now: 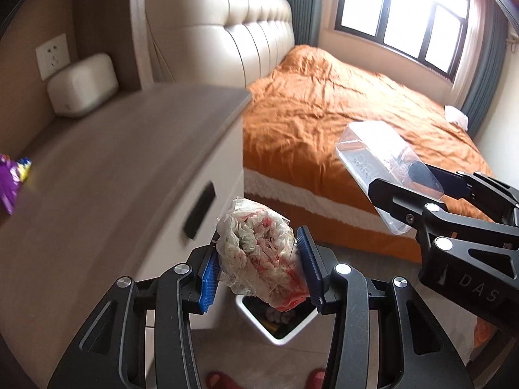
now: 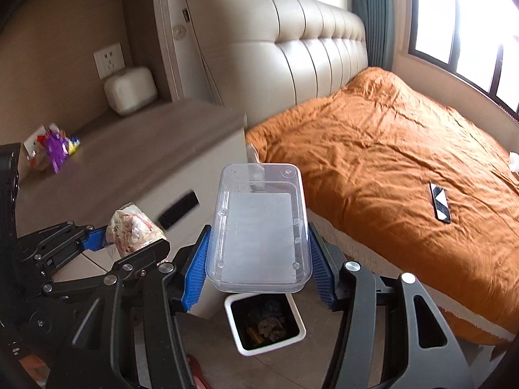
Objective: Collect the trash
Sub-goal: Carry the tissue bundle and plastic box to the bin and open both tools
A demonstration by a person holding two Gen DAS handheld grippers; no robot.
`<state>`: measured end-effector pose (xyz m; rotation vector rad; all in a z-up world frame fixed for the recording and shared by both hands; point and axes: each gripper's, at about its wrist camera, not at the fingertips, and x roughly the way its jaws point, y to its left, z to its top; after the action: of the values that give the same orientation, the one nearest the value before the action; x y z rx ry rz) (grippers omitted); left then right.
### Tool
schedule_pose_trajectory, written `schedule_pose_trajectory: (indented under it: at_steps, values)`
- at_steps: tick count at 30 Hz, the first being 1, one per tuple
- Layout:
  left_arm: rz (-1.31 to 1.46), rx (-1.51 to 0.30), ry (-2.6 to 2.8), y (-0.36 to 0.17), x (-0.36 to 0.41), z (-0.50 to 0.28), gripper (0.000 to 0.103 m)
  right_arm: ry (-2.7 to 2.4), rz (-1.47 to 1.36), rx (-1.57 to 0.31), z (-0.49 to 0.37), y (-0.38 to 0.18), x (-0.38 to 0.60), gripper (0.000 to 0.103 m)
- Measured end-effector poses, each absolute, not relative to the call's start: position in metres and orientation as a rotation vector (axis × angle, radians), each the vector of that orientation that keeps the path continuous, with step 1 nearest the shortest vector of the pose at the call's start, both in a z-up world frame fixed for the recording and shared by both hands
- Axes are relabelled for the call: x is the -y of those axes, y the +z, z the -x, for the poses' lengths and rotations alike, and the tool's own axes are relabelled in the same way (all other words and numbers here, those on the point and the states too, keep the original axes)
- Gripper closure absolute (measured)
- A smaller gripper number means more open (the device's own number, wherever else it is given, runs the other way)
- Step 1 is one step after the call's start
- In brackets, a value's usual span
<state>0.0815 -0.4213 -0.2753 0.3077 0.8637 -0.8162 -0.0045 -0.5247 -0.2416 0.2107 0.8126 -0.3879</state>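
At the far left, a purple wrapper (image 2: 57, 149) and other small pieces of litter are lying on the surface (image 2: 129, 149) of the bedside cabinet, near the wall. Further back on the same surface, a white rounded box (image 2: 129, 90) is sitting just below a wall socket (image 2: 109, 59). The left claw (image 1: 259, 259) is holding a crumpled plastic bag (image 1: 259, 256) with red print, its blue pads (image 1: 207, 278) pressing on both sides of the bag. In the left wrist view the bag is hanging directly in front of the open white trash bin (image 1: 282, 334), which is standing on the floor beside the cabinet front. The bin (image 2: 266, 347) is already containing dark scraps.

To the right of the bag, the right claw (image 2: 258, 259) is gripping a clear plastic container (image 2: 258, 227) across its width, both blue pads (image 2: 194, 275) touching its side walls. The container is tilting with its open side toward the camera, and in the right wrist view it is sitting just above the bin opening. The two claws are positioned close together, side by side.

Further right, the bed with an orange cover (image 2: 405, 162) is filling the view; a black remote (image 2: 440, 204) is lying on it, well apart from the claws. A small white crumpled item (image 1: 455, 115) is resting at the far edge of the bed, near the curtain
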Motion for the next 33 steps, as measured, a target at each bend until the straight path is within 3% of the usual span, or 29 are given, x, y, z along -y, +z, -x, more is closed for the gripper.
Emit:
schedule_pose_trajectory:
  at_steps: [7,18,26,27,28,29,33]
  values:
    - [-0.339,-0.944,-0.845,-0.370,0.444,-0.074,0.059,-0.370,-0.233,-0.873,0.010,-0.316,0.544,0.046]
    - [-0.393,-1.024,-0.899,-0.559,0.462,-0.071,0.059,-0.314,-0.218,-0.978,0.003,-0.488,0.563,0.046]
    - [-0.396,-1.040,-0.920,-0.653,0.465,-0.067,0.058,-0.245,-0.214,-1.030,0.002,-0.595,0.555,0.045]
    - [-0.396,-1.046,-0.925,-0.663,0.465,-0.066,0.053,-0.229,-0.202,-1.042,0.001,-0.607,0.553,0.044]
    - [-0.390,-1.050,-0.927,-0.671,0.466,-0.066,0.022,-0.230,-0.181,-1.047,0.001,-0.617,0.552,0.023]
    - [-0.380,-1.048,-0.925,-0.675,0.468,-0.064,0.003,-0.240,-0.160,-1.053,0.002,-0.625,0.551,0.006]
    - [-0.358,-1.046,-0.938,-0.692,0.468,-0.061,0.004,-0.256,-0.110,-1.067,0.002,-0.654,0.553,0.004]
